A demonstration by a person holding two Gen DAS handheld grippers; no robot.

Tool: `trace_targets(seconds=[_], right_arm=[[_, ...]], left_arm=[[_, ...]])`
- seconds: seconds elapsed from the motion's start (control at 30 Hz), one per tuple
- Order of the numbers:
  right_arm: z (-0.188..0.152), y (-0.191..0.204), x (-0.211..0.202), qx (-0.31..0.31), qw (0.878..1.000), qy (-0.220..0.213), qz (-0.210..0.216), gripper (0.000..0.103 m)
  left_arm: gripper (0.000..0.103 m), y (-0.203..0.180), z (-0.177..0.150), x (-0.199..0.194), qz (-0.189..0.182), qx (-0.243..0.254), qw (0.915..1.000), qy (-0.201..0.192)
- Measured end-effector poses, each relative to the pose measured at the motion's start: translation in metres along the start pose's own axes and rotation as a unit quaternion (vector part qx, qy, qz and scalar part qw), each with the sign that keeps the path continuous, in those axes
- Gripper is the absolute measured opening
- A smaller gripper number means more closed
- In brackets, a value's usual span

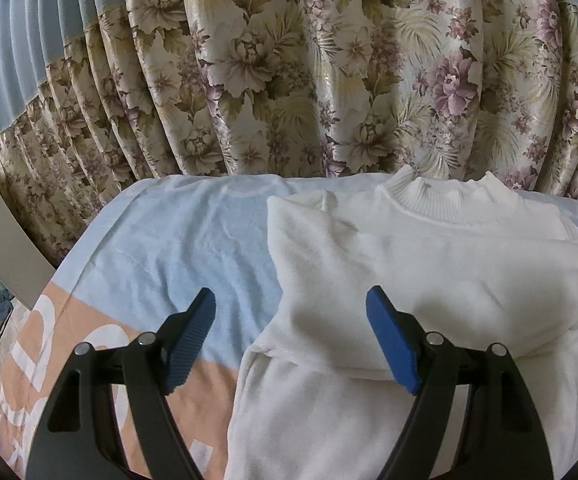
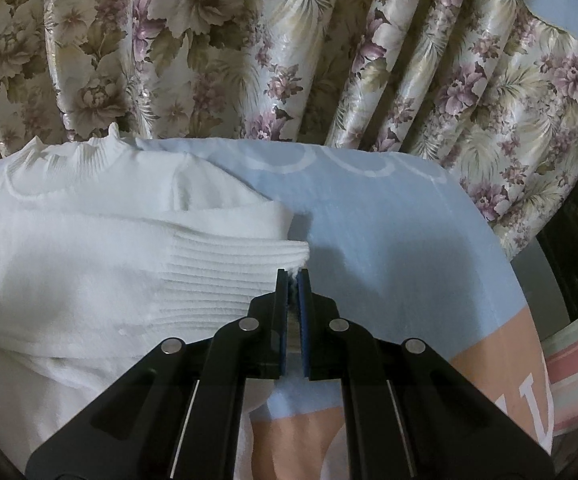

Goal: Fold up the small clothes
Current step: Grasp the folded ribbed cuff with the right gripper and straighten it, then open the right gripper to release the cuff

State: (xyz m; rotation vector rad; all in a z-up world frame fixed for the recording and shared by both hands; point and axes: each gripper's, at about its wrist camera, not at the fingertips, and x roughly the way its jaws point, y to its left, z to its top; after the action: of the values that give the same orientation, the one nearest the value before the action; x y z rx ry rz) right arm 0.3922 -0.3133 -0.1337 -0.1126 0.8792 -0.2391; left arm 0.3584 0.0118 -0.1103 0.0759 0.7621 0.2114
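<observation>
Presently: white sweater (image 1: pixel 429 264), soft, light knit, limp; lies on blue-and-peach sheet (image 1: pixel 177 248), collar at twelve o'clock. Right gripper (image 2: pixel 293 280) clamped on ribbed cuff (image 2: pixel 225 276), likely the surest hold. Left gripper (image 1: pixel 291 312) spread apart, empty, above folded sleeve.

Not much to read here honestly. The blue and peach cloth (image 1: pixel 177 248) covering the worktop has big white lettering on it, but only bits show. In the left wrist view, around 8 o'clock, there are white shapes on the peach part, maybe an "O" or "D", can't tell for sure. In the right wrist view, a white "U" (image 2: pixel 535 412) sits at about 4 o'clock, with white loop shapes near 12 o'clock.
</observation>
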Motion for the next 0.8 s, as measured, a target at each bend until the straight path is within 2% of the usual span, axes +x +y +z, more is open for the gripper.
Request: trace_targets(seconds=[0.2, 0.3, 0.63, 0.67, 0.7, 0.77, 0.8], right_arm=[[-0.007, -0.009, 0.004, 0.015, 1.0, 0.011, -0.014, 0.005], [-0.012, -0.017, 0.01, 0.027, 0.999, 0.024, -0.006, 0.005], [-0.011, -0.028, -0.023, 0.043, 0.999, -0.01, 0.015, 0.008], [-0.011, -0.028, -0.025, 0.043, 0.999, -0.012, 0.016, 0.017], [-0.011, -0.027, -0.029, 0.045, 0.999, -0.015, 0.02, 0.033], [-0.014, -0.027, -0.04, 0.055, 0.997, -0.024, 0.045, 0.048], [-0.014, -0.025, -0.046, 0.055, 0.997, -0.029, 0.05, 0.05]], left_arm=[[0.078, 0.001, -0.003, 0.001, 0.002, -0.001, 1.0, 0.004], [0.078, 0.0, -0.005, 0.0, 0.001, 0.0, 1.0, 0.007], [0.078, 0.0, -0.011, -0.012, -0.008, 0.0, 0.9999, 0.007], [0.078, 0.001, -0.013, -0.015, -0.011, -0.001, 0.9999, 0.007], [0.078, 0.002, -0.013, -0.018, -0.012, -0.002, 0.9999, 0.006], [0.078, 0.002, -0.014, -0.024, -0.017, -0.002, 0.9998, 0.004], [0.078, 0.003, -0.014, -0.028, -0.021, -0.001, 0.9998, 0.003]])
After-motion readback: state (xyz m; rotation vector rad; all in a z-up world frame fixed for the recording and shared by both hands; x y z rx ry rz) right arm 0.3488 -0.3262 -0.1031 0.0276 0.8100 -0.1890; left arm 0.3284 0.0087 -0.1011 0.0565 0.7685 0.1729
